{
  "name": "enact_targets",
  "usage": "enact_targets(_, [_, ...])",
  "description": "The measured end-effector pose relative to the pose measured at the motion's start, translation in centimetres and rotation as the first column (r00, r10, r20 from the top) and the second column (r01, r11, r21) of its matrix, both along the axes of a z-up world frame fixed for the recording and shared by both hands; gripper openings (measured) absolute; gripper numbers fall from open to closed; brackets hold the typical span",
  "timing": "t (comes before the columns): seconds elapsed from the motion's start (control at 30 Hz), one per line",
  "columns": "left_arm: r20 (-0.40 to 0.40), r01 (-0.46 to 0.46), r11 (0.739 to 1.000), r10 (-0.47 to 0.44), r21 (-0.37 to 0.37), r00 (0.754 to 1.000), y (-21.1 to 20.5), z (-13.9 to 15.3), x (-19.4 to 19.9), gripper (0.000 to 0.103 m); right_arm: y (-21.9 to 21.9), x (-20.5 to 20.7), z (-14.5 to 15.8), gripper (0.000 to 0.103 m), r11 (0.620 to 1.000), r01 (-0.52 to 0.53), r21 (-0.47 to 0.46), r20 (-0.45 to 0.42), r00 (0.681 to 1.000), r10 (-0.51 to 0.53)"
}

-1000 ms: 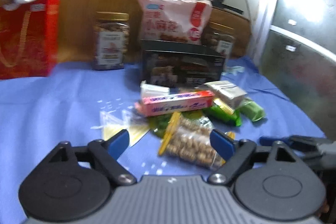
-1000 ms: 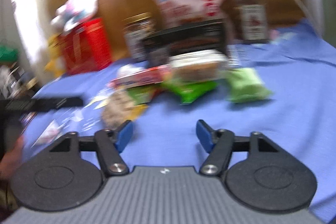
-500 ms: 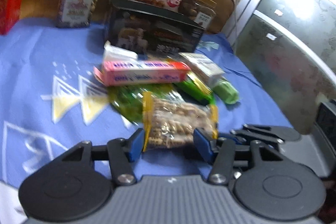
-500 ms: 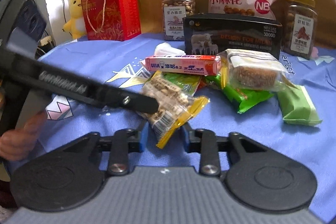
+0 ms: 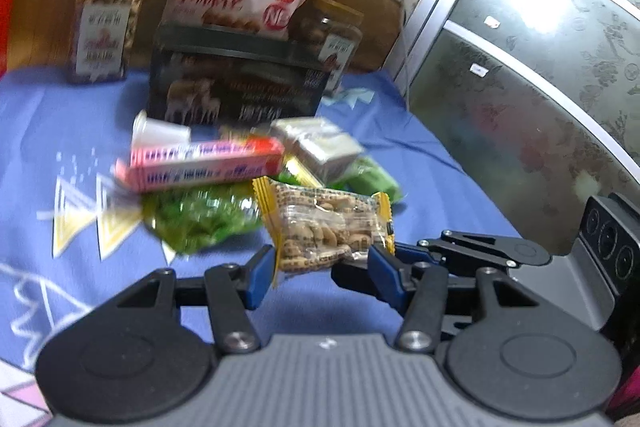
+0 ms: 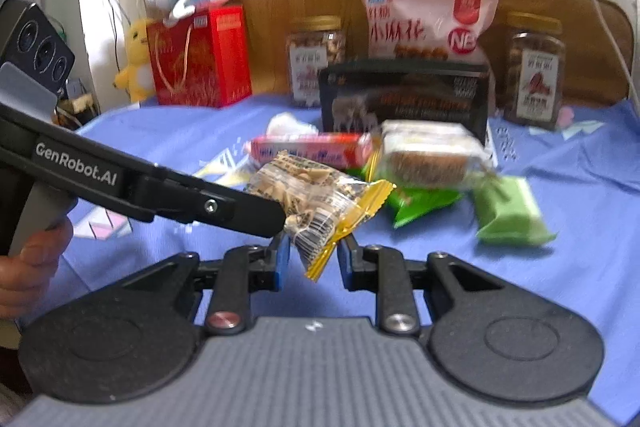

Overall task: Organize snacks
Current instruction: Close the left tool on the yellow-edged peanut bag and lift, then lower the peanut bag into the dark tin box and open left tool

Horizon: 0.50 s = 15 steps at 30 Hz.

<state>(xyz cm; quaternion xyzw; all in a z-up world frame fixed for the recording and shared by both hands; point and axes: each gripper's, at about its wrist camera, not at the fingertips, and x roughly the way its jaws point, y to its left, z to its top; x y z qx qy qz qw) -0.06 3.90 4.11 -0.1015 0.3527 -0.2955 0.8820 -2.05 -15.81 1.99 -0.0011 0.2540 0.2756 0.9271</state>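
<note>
A clear peanut packet with yellow ends (image 5: 324,227) (image 6: 316,199) is lifted off the blue cloth. My left gripper (image 5: 322,267) is shut on its near edge. My right gripper (image 6: 310,259) is shut on its yellow end from the other side. Behind it lie a pink candy box (image 5: 200,165) (image 6: 308,149), a green bag (image 5: 200,219), green packets (image 6: 508,211) and a wrapped cake (image 6: 428,155).
At the back stand a dark gift box (image 6: 404,99), a pink-white snack bag (image 6: 428,15), two nut jars (image 6: 316,59) (image 6: 534,67) and a red bag (image 6: 198,55) with a plush toy. A patterned cabinet (image 5: 540,67) bounds the right side.
Both grippers closed in on the peanut packet and shut on it. The packet has risen off the cloth between them.
</note>
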Motion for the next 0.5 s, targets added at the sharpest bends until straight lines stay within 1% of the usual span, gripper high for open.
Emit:
enact_targets(0.17, [0.039,0.001,1.000,-0.001,0.008,0.999,-0.1,2.2,1.5,0.051,0.0,1.5,1.7,0.028,1.000,-0.005,0.002,0.053,0.999,0.005])
enact_targets(0.27, [0.051,-0.002,1.000,0.002,0.015,0.999,0.0,3.7,3.8,0.051,0.2,3.7,2.9,0.028,1.000,-0.019,-0.013,0.072,0.997,0.020])
enact_targets(0.4, [0.082,-0.041,0.999,0.039,0.023,0.996,0.3,5.6,8.6,0.051,0.8,8.1,4.6,0.028,0.998,-0.048,-0.032,0.098,0.994,0.051])
enact_targets(0.43, [0.078,-0.055,0.998,0.053,0.022,0.996,0.5,6.0,10.1,0.051,1.0,10.0,5.0,0.028,0.998,-0.059,-0.031,0.093,0.994,0.062])
enact_targets(0.5, [0.042,-0.088,0.996,0.088,0.009,0.995,0.9,6.4,13.9,0.051,1.5,13.5,5.5,0.028,0.997,-0.066,-0.037,0.074,0.995,0.068])
